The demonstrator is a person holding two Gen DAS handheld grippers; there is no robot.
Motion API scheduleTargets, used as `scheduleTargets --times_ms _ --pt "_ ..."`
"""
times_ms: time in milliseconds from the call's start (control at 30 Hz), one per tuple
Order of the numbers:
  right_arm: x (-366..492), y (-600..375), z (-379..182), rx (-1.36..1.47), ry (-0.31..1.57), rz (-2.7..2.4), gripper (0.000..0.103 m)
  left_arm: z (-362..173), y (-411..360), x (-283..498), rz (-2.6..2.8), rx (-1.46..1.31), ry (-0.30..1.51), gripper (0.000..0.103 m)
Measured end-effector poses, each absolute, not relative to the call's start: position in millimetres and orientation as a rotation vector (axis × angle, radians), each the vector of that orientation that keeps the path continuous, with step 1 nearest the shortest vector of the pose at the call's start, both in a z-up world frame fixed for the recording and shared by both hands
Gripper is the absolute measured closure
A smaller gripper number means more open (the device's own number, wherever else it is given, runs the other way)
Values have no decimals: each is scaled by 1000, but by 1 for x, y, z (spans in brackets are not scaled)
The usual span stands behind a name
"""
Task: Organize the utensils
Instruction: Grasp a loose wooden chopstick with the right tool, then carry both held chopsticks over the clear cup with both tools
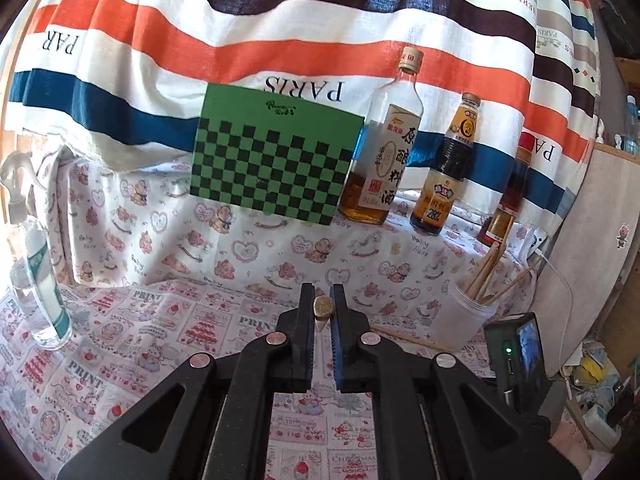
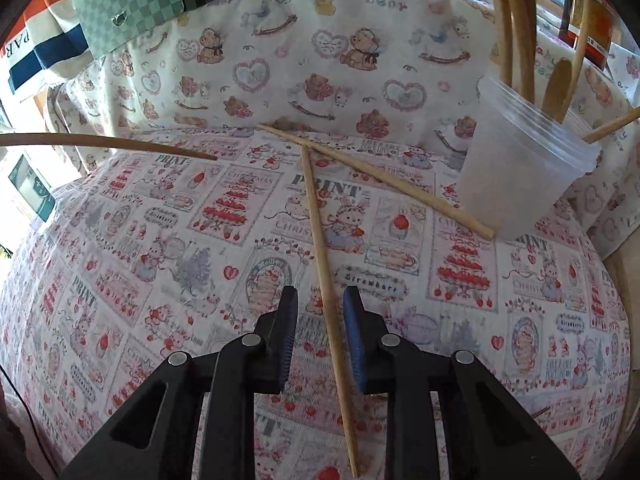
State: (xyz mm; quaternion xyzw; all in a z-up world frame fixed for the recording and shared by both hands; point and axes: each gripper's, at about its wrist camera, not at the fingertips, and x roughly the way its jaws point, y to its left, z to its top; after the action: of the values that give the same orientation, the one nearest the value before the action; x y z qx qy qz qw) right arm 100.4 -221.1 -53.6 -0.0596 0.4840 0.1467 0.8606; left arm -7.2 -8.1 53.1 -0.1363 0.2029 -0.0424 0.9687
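Observation:
My left gripper [image 1: 323, 300] is shut on a wooden chopstick [image 1: 323, 310], seen end-on between the pads; its shaft shows at the left of the right wrist view [image 2: 120, 143]. My right gripper [image 2: 320, 300] is open low over the cloth, with a chopstick [image 2: 325, 280] lying between its fingers. A second loose chopstick [image 2: 380, 178] crosses it and reaches the clear plastic cup [image 2: 524, 168]. The cup holds several chopsticks and a wooden spoon [image 2: 558, 88]. The cup also shows in the left wrist view [image 1: 464, 316].
A green checkered box [image 1: 276, 160] leans on the striped cloth at the back. Three sauce bottles stand to its right: a clear one [image 1: 384, 168], a dark one [image 1: 444, 176] and a red one [image 1: 506, 208]. A spray bottle [image 1: 36, 272] stands far left.

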Motion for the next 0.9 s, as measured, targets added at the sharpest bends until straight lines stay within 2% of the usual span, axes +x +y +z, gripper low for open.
scheduleTargets --times_ms 167,333,667,900 --pt "96 -219 -57 -172 1024 295 95 52 -7 -9 -76 -287 398 97" --pt "71 -230 -46 -136 982 326 96 56 -8 -16 -70 -279 359 97" --pt "23 -264 28 -46 781 316 96 62 -17 -18 -82 -287 329 97" --pt "24 -282 69 -12 692 289 96 84 -33 -20 -118 -268 313 97"
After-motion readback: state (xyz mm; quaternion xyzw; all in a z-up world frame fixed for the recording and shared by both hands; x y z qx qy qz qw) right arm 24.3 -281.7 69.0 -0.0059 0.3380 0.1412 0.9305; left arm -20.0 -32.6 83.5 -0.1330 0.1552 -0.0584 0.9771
